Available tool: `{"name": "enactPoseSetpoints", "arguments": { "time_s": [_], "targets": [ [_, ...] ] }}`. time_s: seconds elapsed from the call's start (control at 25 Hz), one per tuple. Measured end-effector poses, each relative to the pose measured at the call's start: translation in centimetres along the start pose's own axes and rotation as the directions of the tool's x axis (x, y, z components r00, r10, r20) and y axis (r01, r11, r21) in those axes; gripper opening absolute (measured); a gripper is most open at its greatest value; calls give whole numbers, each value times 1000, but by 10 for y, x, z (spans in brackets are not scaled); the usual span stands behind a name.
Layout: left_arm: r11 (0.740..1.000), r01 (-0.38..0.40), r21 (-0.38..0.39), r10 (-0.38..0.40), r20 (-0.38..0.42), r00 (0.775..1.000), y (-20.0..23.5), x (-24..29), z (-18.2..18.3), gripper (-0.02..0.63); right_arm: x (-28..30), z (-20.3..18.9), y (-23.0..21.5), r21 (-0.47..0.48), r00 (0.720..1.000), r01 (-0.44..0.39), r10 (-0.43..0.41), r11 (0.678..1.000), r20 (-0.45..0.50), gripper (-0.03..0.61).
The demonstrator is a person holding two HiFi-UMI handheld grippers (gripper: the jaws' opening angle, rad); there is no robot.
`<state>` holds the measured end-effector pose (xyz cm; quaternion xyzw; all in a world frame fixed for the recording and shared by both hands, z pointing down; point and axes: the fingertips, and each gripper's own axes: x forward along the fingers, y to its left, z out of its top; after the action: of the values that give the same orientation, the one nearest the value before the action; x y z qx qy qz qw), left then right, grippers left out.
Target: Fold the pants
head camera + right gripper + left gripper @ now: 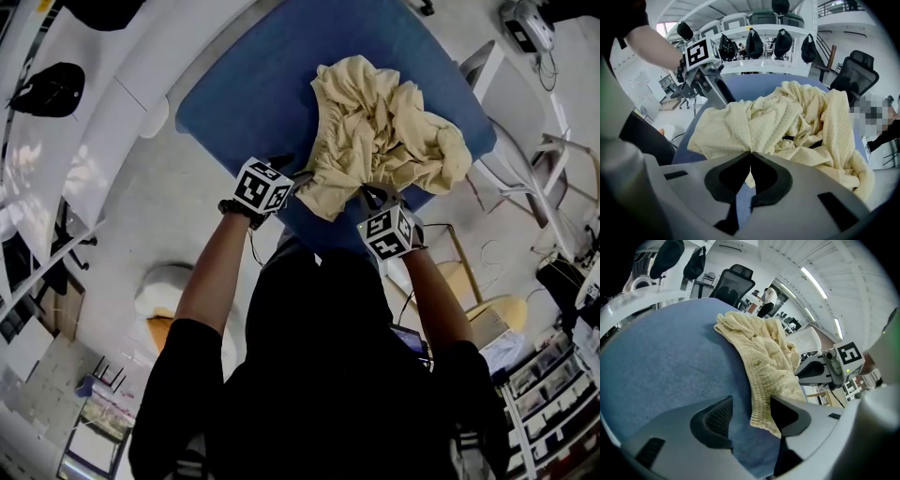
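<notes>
Cream-yellow pants (pixel 380 131) lie crumpled on the blue table (pixel 244 84), bunched toward its near right side. My left gripper (pixel 298 178) is at the pants' near left edge. In the left gripper view its jaws (pixel 751 401) stand open, and the hem of the pants (pixel 764 357) hangs between them, close to the right jaw, with neither pad pressing on it. My right gripper (pixel 370 194) is at the near edge of the heap. Its jaws (pixel 751 153) are shut on a fold of the pants (pixel 787 122). Most of the garment is still a loose pile.
The table's near edge runs just in front of both grippers. A black office chair (pixel 733 280) stands beyond the far side. A white shelf with black bags (pixel 759 37) runs behind it. A wooden chair (pixel 487 314) stands on the floor at the right.
</notes>
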<state>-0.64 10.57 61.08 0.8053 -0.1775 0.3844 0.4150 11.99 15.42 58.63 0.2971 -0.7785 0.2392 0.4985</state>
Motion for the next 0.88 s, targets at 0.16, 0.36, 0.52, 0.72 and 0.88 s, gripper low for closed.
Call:
{"name": "enactPoseSetpoints", "arguments": {
  "time_s": [0.16, 0.36, 0.52, 0.72, 0.88],
  "targets": [
    [998, 58, -39, -58, -1, 998, -10, -5, -4, 268, 2, -2, 0, 8, 1000, 0, 0, 1000, -9, 8],
    [996, 28, -80, -30, -31, 999, -9, -6, -20, 267, 6, 0, -1, -9, 1000, -1, 1, 1000, -27, 8],
    [999, -31, -44, 28, -66, 997, -11, -2, -26, 264, 10, 0, 2, -20, 999, 6, -7, 1000, -39, 8],
    [987, -123, 100, 134, -114, 984, -13, 6, -32, 203, 13, 1, 6, -37, 999, 12, -14, 999, -43, 8],
    [977, -182, 107, 194, -113, 975, -14, 9, -34, 118, 12, 1, 6, -37, 999, 14, -15, 999, -37, 9]
  ]
}}
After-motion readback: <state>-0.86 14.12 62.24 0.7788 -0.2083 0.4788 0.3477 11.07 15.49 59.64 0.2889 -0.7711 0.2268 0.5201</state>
